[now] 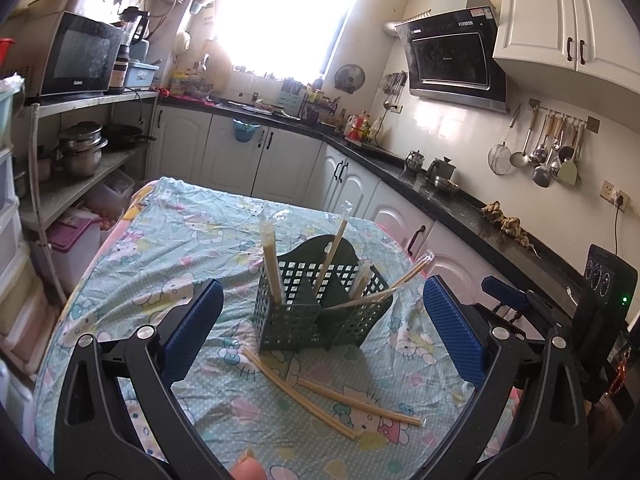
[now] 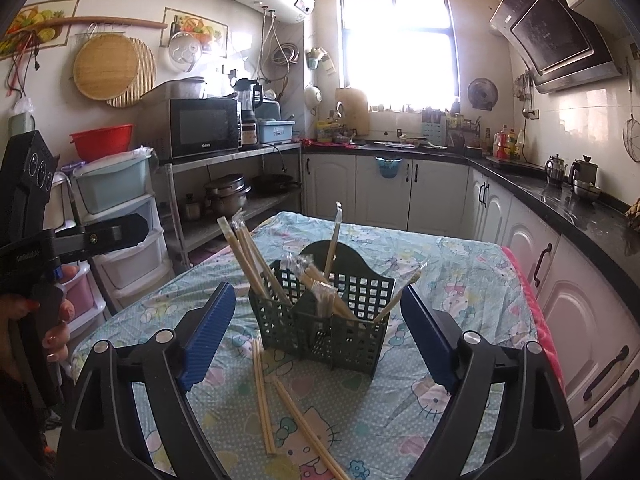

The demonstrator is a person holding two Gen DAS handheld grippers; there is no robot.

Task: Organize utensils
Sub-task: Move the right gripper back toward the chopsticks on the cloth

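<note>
Both sets of ribbed blue tongs stand released: the left tongs [image 1: 322,330] and right tongs [image 2: 318,334] hover wide apart, gripping nothing. Nearest, two wrapped chopstick pairs [image 1: 332,394] lie loose on the wrinkled Hello Kitty cloth covering the bench [image 1: 168,240], just in front of the dark green plastic lattice caddy [image 1: 320,304]. More wrapped chopsticks [image 2: 248,256] lean upright in its compartments. Bare cloth stretches left and beyond, towards the white cabinets [image 2: 384,192].
</note>
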